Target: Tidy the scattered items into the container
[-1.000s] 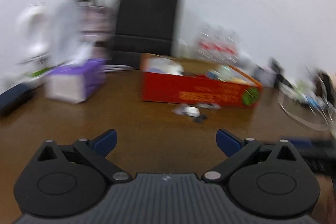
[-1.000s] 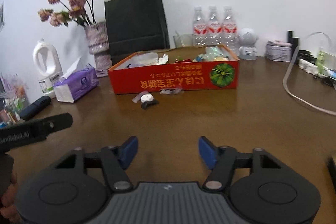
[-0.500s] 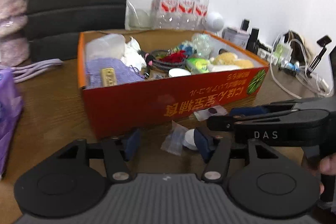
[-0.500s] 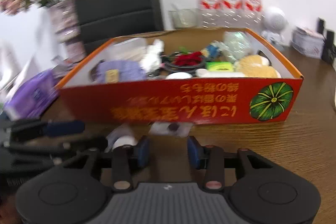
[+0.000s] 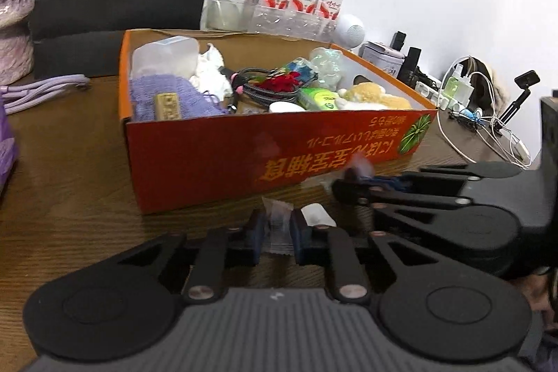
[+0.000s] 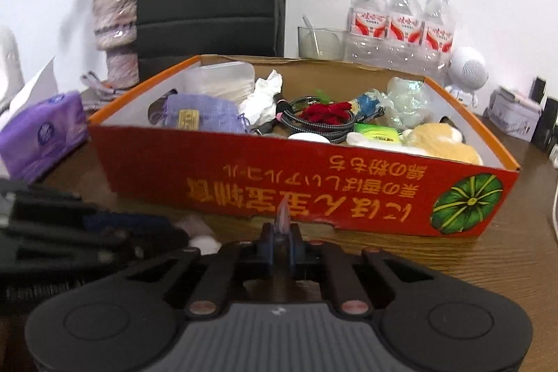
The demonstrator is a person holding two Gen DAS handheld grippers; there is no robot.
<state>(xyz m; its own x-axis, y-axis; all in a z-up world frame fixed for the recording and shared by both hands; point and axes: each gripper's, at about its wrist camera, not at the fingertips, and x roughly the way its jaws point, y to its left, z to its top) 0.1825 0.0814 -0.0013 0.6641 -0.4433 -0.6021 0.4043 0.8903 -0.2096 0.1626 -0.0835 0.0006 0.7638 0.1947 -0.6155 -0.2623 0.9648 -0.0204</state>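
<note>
Left tool [image 5: 278,234] was closing on a clear wrapper [image 5: 277,225]; right tool [image 6: 281,241] clamped a thin packet [image 6: 281,218], both before the red box [image 6: 300,190]

The left tongs [image 5: 278,234] are matte black, with a ribbed dark-grey housing at the bottom edge of their own view. Two flat round discs flank that housing, each with an inset circle. Black link arms run forward from silvery rivets to two fingers [image 5: 256,237] faced with blue pads. The right tongs [image 6: 281,241] are built the same: ribbed grey body bearing a tiny pale mark, twin discs, riveted black links, blue-padded fingers [image 6: 266,241]. Seen from the left, their side shows slim black bars and more small rivets.
</note>
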